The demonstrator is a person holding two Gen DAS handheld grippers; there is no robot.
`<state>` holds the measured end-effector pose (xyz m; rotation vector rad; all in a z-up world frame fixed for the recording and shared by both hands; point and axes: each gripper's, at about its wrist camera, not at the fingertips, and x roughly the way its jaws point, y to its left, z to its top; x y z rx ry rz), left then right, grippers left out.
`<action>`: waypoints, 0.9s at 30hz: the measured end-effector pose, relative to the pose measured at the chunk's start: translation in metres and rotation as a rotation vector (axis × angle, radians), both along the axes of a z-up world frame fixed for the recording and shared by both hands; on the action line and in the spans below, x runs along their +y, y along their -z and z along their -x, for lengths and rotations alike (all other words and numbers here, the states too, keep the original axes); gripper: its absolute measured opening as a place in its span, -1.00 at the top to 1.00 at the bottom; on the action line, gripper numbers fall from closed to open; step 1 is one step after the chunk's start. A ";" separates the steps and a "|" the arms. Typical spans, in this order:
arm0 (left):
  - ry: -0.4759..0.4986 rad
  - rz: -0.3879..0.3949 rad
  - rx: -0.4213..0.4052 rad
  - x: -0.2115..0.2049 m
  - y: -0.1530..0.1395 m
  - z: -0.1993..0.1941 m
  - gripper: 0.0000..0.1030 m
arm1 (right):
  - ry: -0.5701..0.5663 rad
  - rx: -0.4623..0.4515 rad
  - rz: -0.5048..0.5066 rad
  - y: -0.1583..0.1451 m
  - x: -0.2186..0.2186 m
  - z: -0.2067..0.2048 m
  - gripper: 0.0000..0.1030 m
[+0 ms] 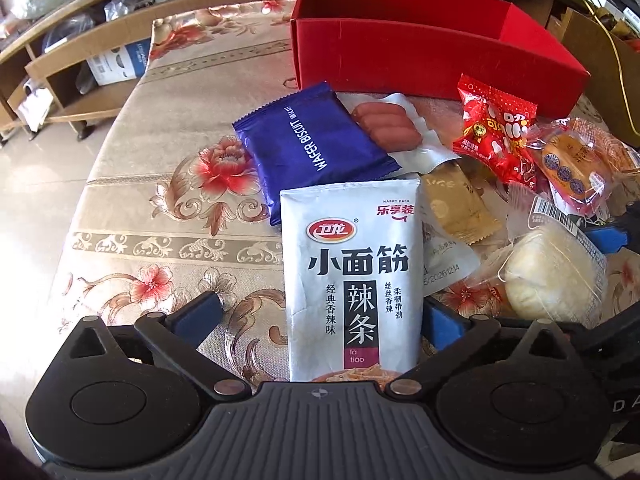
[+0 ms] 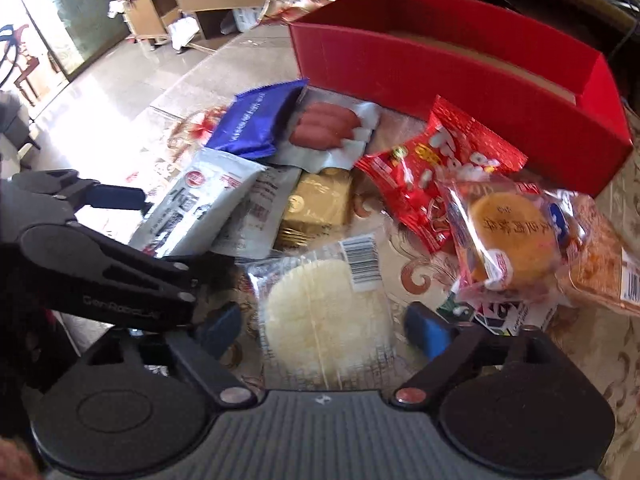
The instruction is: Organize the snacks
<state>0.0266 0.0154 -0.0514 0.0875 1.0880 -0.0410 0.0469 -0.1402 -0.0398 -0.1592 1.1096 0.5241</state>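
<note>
1. Progress: nothing packed that I can see. The red box (image 1: 420, 62) stands open at the far side of the pile, and the part of its inside that shows in the right wrist view is bare cardboard. Every snack is out on the table.
2. Left to move: white latiao pouch (image 1: 354, 280), blue wafer biscuit pack (image 1: 312, 148), sausage pack (image 1: 386, 126), red candy bag (image 1: 494, 132), gold sachet (image 1: 460, 208), wrapped orange cake (image 2: 512, 236), pale round bun in clear wrap (image 2: 324, 320).
3. My left gripper (image 1: 320, 318) is spread wide around the lower half of the latiao pouch; the left pad stands clear of it, the right pad sits just beside its edge (contact not certain).
4. My right gripper (image 2: 324, 330) is also spread, with the bun between the fingers and neither pad pressing it. Judgement: both are poised for a first pick.
5. Surface: tablecloth (image 1: 168, 184), beige with red floral print, under a glossy clear cover.
6. Room: pale tiled floor (image 1: 36, 184), low wooden shelves (image 1: 80, 64) with clutter, bright daylight from one side.
</note>
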 end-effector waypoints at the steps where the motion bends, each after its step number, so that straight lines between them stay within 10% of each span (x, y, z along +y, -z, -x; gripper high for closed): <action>1: -0.001 0.000 0.003 0.001 0.000 0.000 -1.00 | -0.022 0.010 0.003 0.001 0.003 0.000 -0.95; 5: 0.007 -0.007 0.015 -0.001 -0.001 -0.001 -1.00 | -0.035 -0.023 0.092 0.001 0.012 0.007 -0.83; 9: 0.016 -0.005 0.019 0.001 -0.003 0.000 -0.88 | 0.054 -0.019 0.068 -0.011 -0.004 0.008 -0.04; 14: 0.022 0.019 0.006 0.000 -0.012 0.004 -0.32 | 0.091 -0.031 0.081 -0.014 -0.007 0.017 -0.02; 27: 0.019 0.084 0.000 0.004 -0.022 0.016 0.03 | 0.099 -0.059 0.022 -0.029 -0.002 0.027 -0.01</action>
